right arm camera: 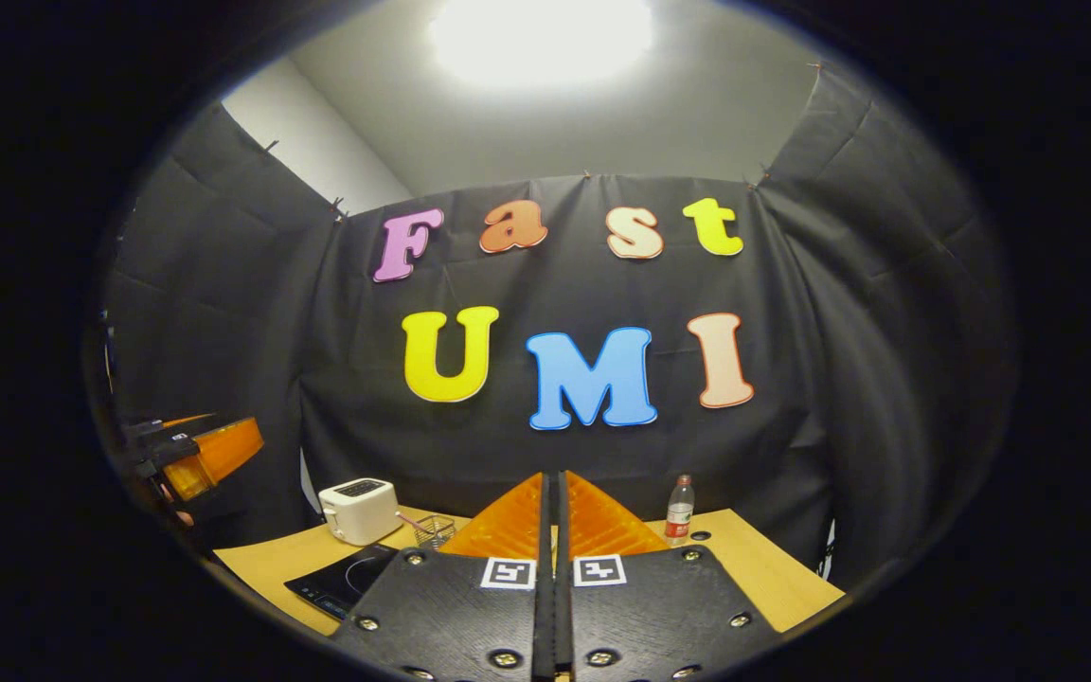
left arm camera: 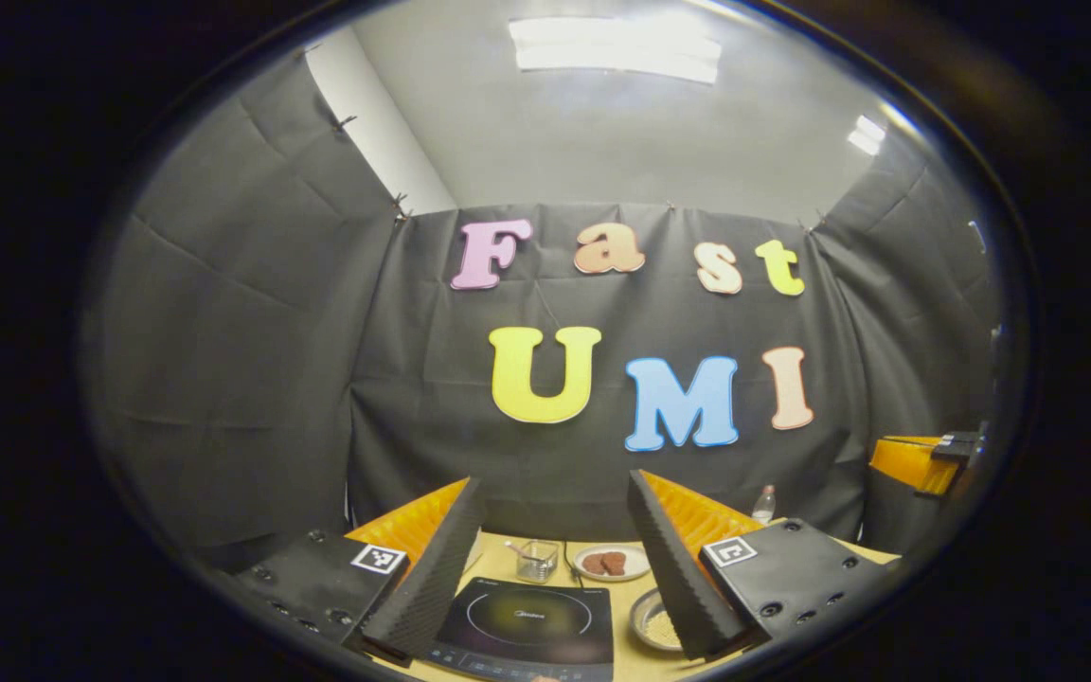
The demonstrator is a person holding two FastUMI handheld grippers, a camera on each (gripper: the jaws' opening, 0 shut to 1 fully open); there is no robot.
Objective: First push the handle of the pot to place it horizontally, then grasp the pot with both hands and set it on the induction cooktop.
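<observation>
The left gripper (left arm camera: 555, 568) is held level with its 2 fingers spread wide, while the right gripper (right arm camera: 553, 516) is level with its 2 fingers pressed together, empty.

Black induction cooktop (left arm camera: 528, 618), white toaster (right arm camera: 360, 510), tan table (right arm camera: 754, 568), orange-and-black ridged left hand-held gripper (left arm camera: 555, 530).

Black tool (right arm camera: 550, 530), orange ribbed fingers (right arm camera: 508, 526)

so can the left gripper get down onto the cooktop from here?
Probably yes: left gripper is open, with the induction cooktop right below between its fingers, top bare. Glass cup and plate sit behind.
</observation>
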